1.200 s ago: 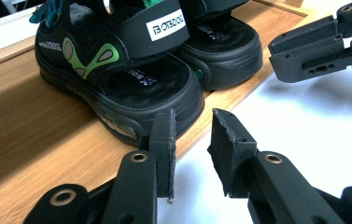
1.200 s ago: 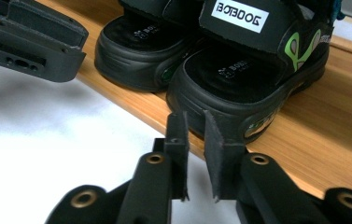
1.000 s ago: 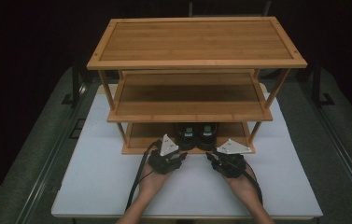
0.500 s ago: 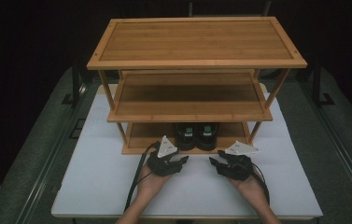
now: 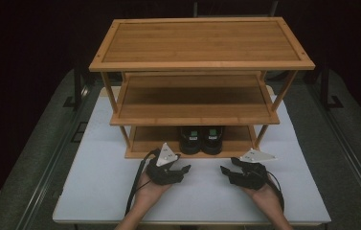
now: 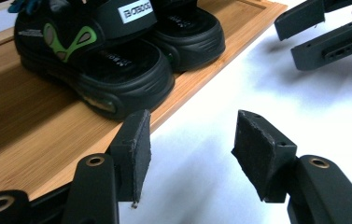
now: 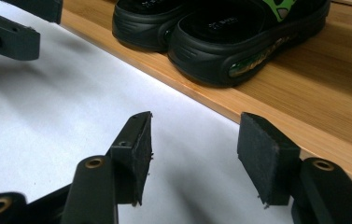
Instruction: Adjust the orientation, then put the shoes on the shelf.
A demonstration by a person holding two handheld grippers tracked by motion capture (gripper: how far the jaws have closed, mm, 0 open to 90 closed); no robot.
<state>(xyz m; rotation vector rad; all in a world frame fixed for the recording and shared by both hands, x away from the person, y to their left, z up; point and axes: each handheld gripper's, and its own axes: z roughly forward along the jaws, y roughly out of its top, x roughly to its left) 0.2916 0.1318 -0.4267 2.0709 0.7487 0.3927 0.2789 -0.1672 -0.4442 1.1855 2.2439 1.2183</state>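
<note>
While the pair of black sandals with green side patches (image 5: 201, 140) is sitting side by side on the bottom shelf of the three-tier bamboo shoe rack (image 5: 199, 62), heels near that shelf's front edge, both hands are resting on the white tabletop (image 5: 96, 182) just in front of it. The left gripper (image 5: 186, 168) is lying near the shelf's front edge, left of the shoes; its jaws have just been opening and are standing spread with nothing between them, only white surface showing past the pads in the left gripper view (image 6: 190, 154). The right gripper (image 5: 225, 169) is pointing inward toward its partner, its jaws likewise having just been opening and standing apart and empty (image 7: 192, 154). To my eye the shoes are parked where they belong, tucked neatly under the middle shelf, and the tools are lying apart from them, spread wide, because the placing looks done. The two upper shelves are bare.
</note>
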